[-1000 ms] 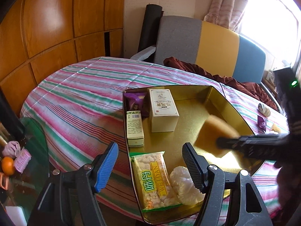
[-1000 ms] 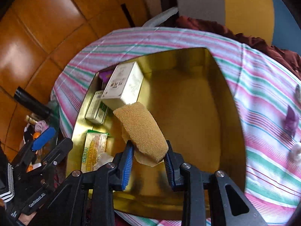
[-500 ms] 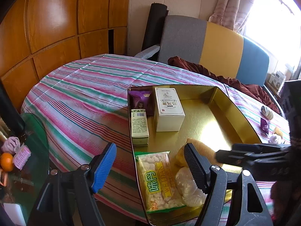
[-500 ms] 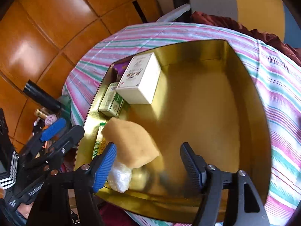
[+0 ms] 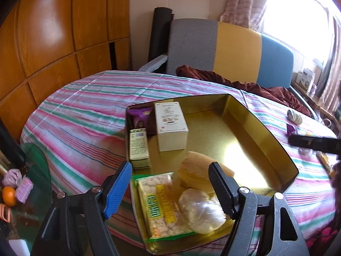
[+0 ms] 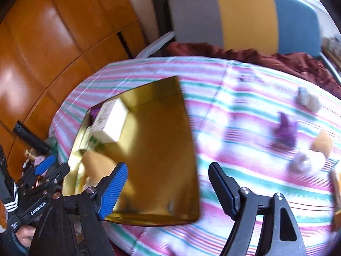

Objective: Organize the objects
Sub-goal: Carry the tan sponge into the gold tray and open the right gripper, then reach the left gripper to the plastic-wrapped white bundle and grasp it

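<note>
Now sponge (image 5: 198,173) lies in tin (image 5: 266,132), clear of right fingers (image 6: 113,194).

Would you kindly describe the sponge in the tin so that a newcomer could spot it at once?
Find the gold tin on the striped tablecloth. Near its front end, beside the rice-cracker packet and behind the clear plastic bag, lies the sponge. It is the only tan, porous, unwrapped lump there.
</note>
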Action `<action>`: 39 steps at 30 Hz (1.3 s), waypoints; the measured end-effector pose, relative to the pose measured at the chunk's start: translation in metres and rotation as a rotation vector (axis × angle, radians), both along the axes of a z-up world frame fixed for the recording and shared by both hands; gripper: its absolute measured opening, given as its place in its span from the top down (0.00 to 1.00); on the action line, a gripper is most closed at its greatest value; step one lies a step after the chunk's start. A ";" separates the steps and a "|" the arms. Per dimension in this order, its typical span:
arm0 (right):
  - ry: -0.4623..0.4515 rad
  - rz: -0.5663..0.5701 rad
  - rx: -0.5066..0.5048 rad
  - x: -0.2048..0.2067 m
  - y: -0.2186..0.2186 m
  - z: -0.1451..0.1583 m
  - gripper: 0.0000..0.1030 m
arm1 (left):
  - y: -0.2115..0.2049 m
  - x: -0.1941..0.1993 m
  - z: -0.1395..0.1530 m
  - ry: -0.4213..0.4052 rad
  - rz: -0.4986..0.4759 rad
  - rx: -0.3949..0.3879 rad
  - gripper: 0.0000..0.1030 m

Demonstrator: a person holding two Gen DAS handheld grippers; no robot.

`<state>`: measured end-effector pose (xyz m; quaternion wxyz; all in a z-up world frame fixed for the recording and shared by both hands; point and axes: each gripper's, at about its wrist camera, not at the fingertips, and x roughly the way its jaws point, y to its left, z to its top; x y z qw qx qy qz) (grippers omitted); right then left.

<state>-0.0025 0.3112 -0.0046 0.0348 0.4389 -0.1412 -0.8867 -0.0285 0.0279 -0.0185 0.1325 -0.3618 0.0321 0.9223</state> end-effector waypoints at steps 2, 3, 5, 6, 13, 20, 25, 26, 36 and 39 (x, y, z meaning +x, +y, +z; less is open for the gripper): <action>0.005 -0.046 0.010 0.006 0.020 0.002 0.20 | 0.007 0.001 0.002 0.003 -0.019 -0.006 0.27; 0.006 -0.068 0.017 0.008 0.029 0.003 0.20 | 0.010 0.002 0.003 0.006 -0.027 -0.011 0.27; 0.006 -0.117 0.033 0.014 0.052 0.006 0.20 | 0.018 0.003 0.005 0.009 -0.044 -0.020 0.27; 0.007 -0.148 0.046 0.017 0.064 0.008 0.19 | 0.022 0.003 0.006 0.009 -0.054 -0.022 0.27; -0.004 -0.392 0.159 0.037 0.166 0.015 0.16 | 0.054 0.007 0.014 0.022 -0.136 -0.031 0.24; -0.086 -0.777 0.019 0.082 0.278 -0.018 0.16 | 0.108 0.014 0.025 0.031 -0.295 -0.031 0.20; -0.076 -0.893 -0.138 0.106 0.304 -0.026 0.16 | 0.160 0.020 0.027 0.008 -0.408 -0.022 0.17; -0.072 -0.891 -0.170 0.106 0.305 -0.028 0.16 | 0.172 0.022 0.027 -0.001 -0.429 -0.020 0.16; -0.018 -0.893 -0.252 0.117 0.305 -0.023 0.16 | 0.266 0.027 0.012 -0.070 -0.556 -0.067 0.16; 0.030 -0.940 -0.298 0.129 0.314 -0.020 0.16 | 0.289 0.027 0.005 -0.064 -0.596 -0.098 0.16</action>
